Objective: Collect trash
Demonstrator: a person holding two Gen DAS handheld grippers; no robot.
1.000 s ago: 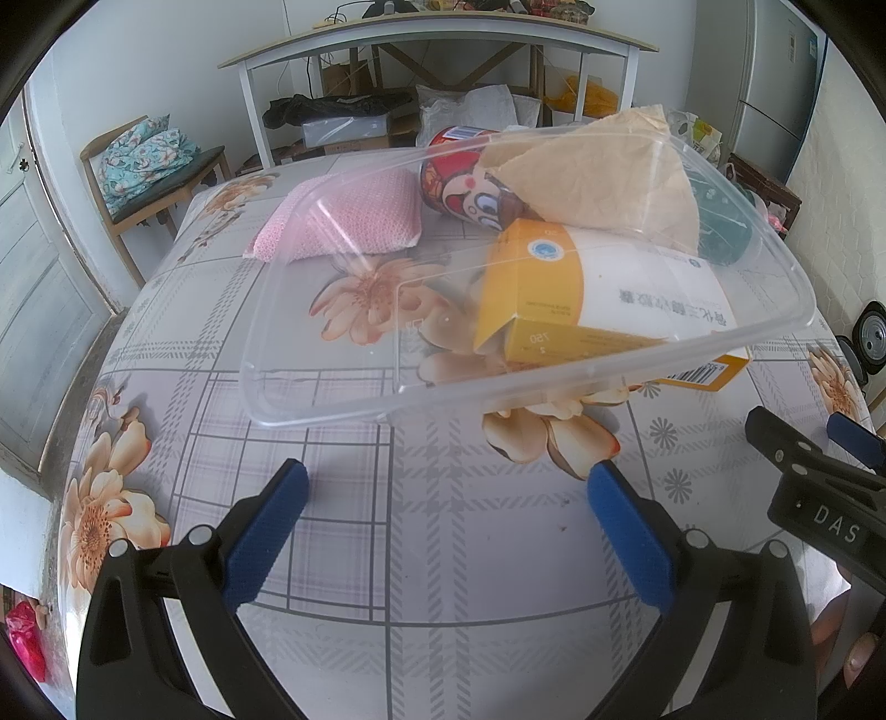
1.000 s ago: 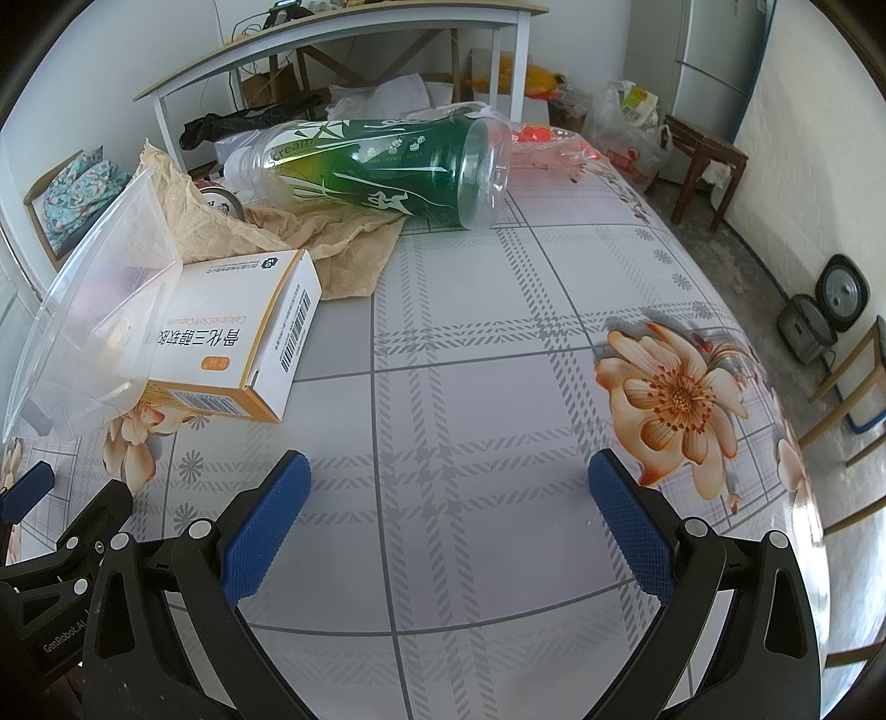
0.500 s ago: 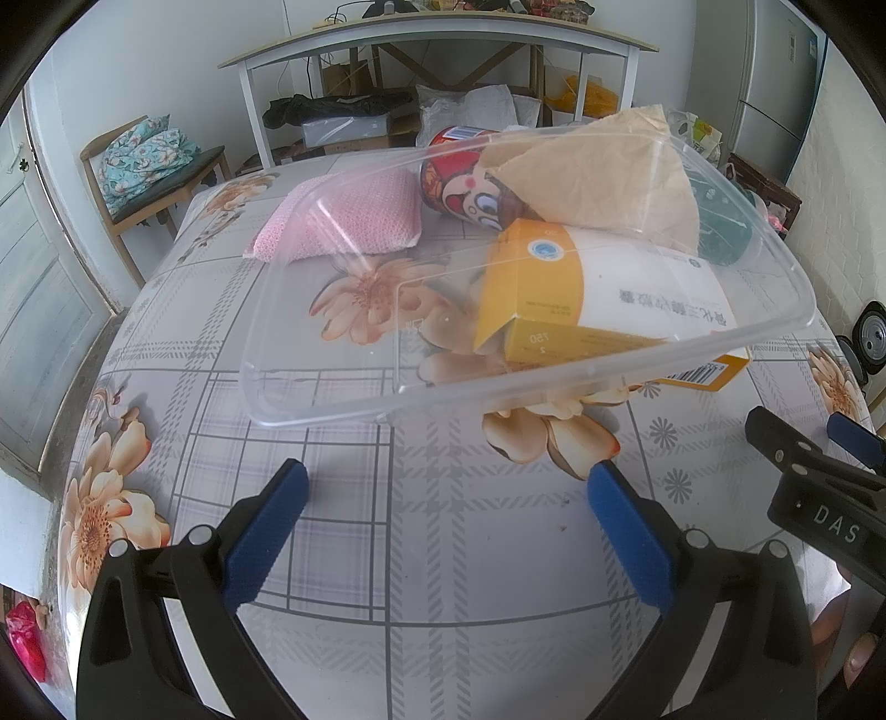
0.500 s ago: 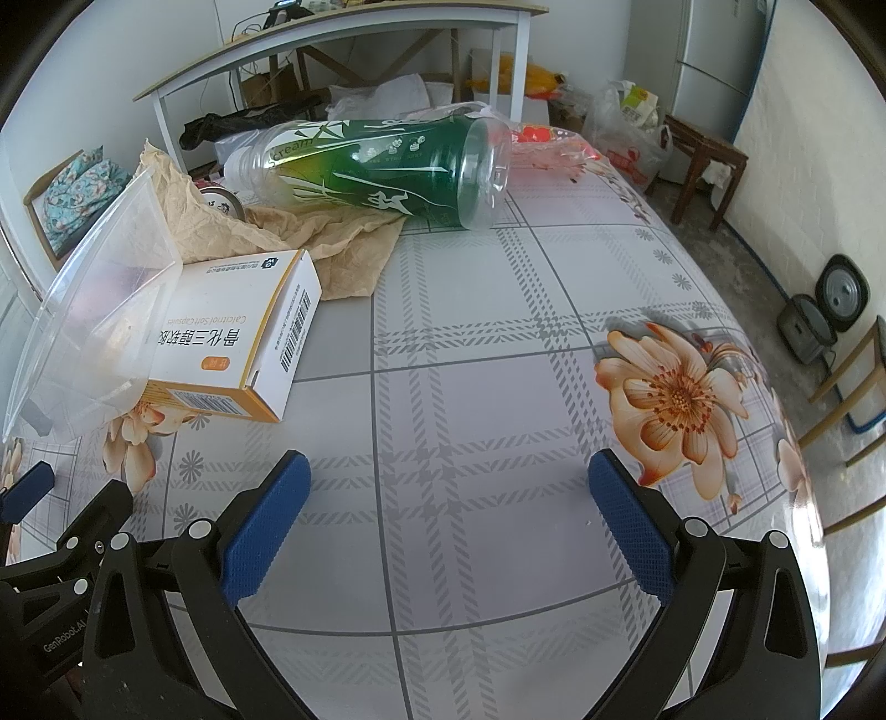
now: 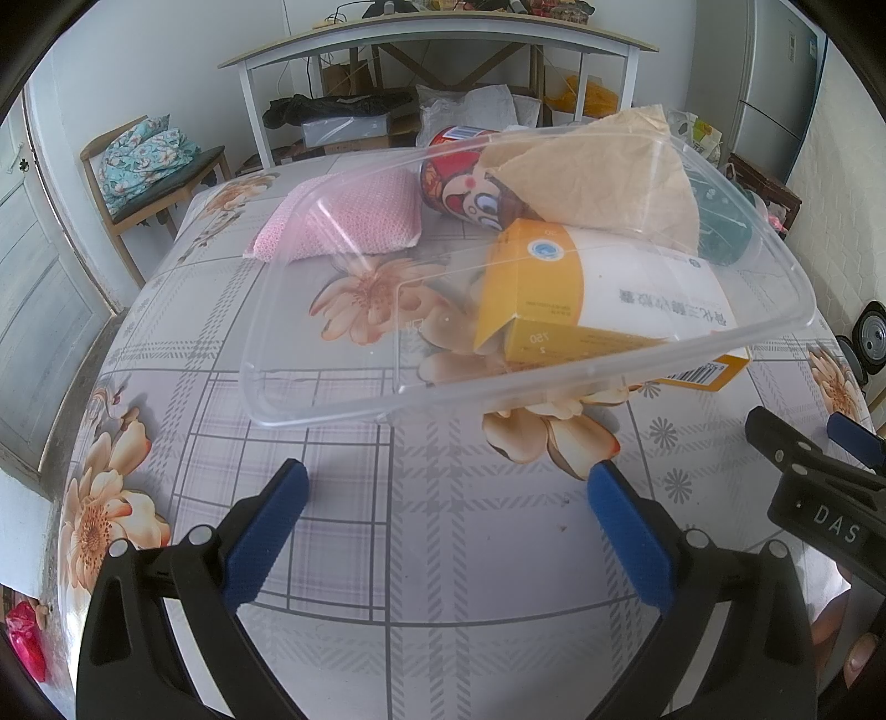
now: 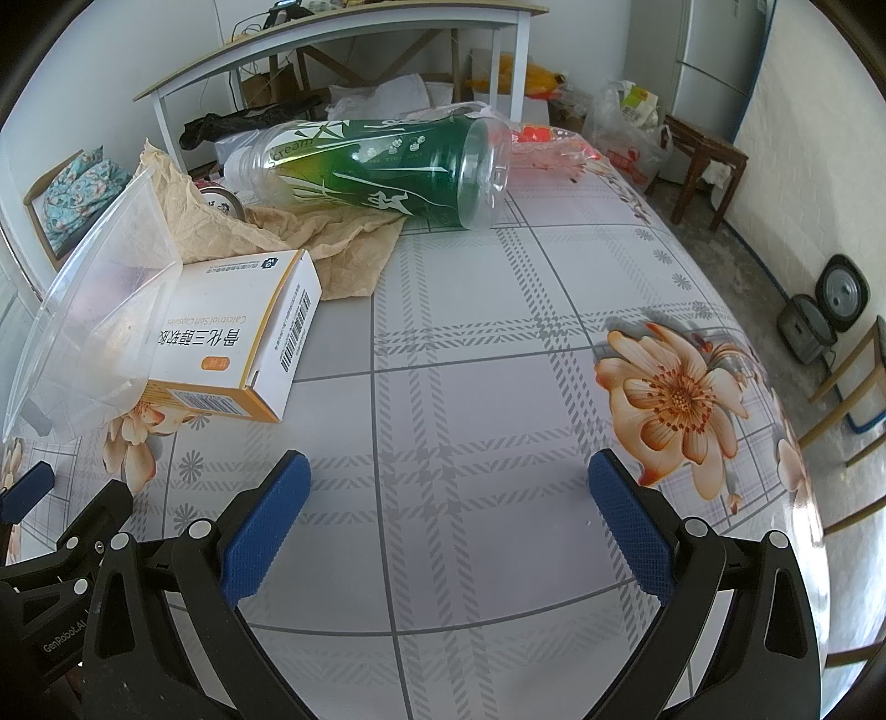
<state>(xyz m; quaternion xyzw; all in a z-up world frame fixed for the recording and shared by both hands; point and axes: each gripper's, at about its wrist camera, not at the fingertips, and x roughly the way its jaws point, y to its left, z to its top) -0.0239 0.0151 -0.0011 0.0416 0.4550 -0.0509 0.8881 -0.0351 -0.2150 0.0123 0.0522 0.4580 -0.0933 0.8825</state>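
Observation:
A clear plastic tray (image 5: 343,354) leans tilted over an orange-and-white medicine box (image 5: 598,310) on the floral table. Behind it lie a red cartoon can (image 5: 465,188), crumpled brown paper (image 5: 603,177) and a pink mesh pouch (image 5: 343,216). In the right wrist view the box (image 6: 232,343) lies flat, with brown paper (image 6: 332,243) and a green plastic bottle (image 6: 387,171) on its side beyond it. My left gripper (image 5: 443,515) is open, short of the tray. My right gripper (image 6: 443,515) is open over bare tablecloth, right of the box.
The table's right edge (image 6: 797,443) curves away near my right gripper. A wooden chair (image 5: 149,177) stands at the far left, a white desk (image 5: 432,44) behind the table. A red plastic wrapper (image 6: 548,144) lies past the bottle. My right gripper's body (image 5: 814,487) shows at the left view's edge.

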